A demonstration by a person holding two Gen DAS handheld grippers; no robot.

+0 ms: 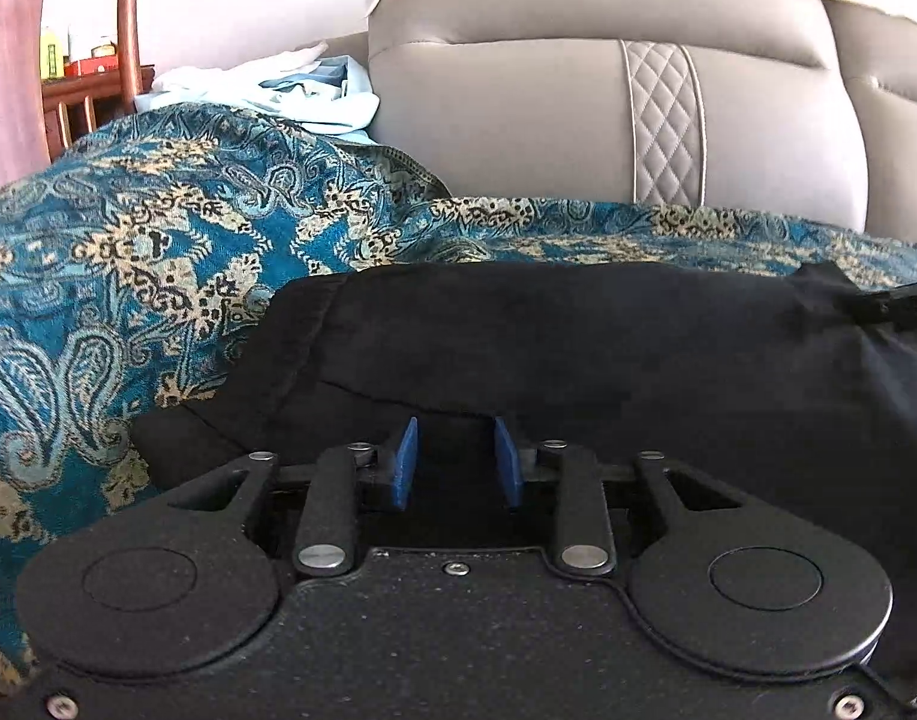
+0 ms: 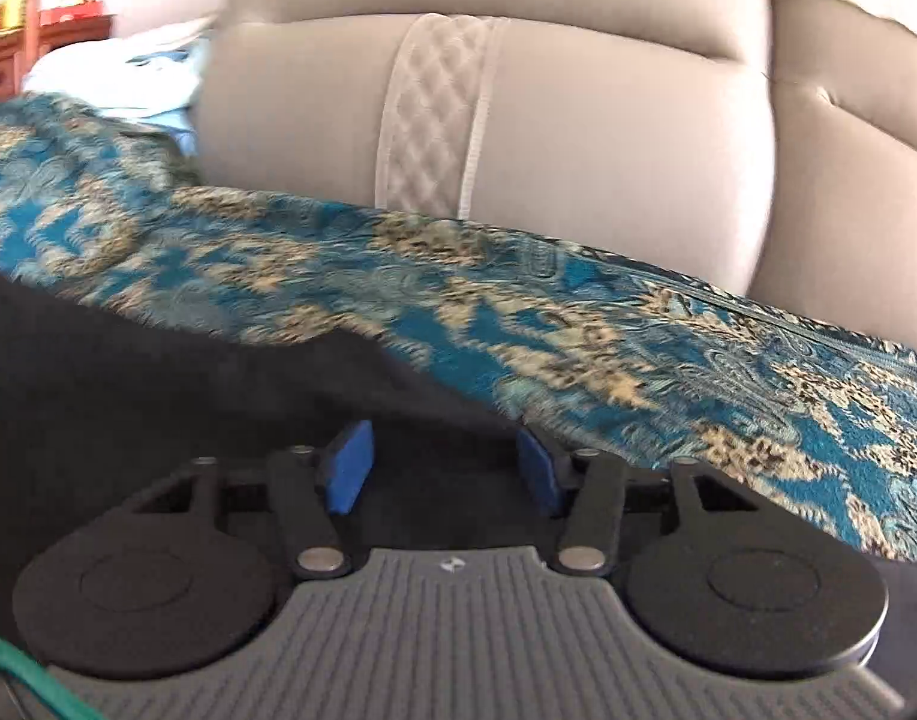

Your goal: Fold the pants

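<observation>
Black pants (image 1: 578, 348) lie spread on a teal-and-gold paisley cover (image 1: 158, 252) on a sofa seat. My left gripper (image 1: 455, 456) hovers low over the near part of the pants, with its blue pads (image 1: 404, 462) a narrow gap apart and no cloth pinched between them. In the right wrist view the pants (image 2: 158, 372) fill the lower left, and their edge runs diagonally across the cover (image 2: 578, 324). There my right gripper (image 2: 445, 468) stands open and wide at that edge. Its blue pads (image 2: 350, 468) are clear of the cloth. That view is motion-blurred.
The grey sofa backrest (image 1: 518, 108) with its quilted strip (image 1: 665, 120) rises right behind the seat. A heap of pale blue and white clothes (image 1: 290, 90) lies at the far left of the seat. Wooden furniture (image 1: 92, 96) and a pink curtain (image 1: 8, 60) stand beyond.
</observation>
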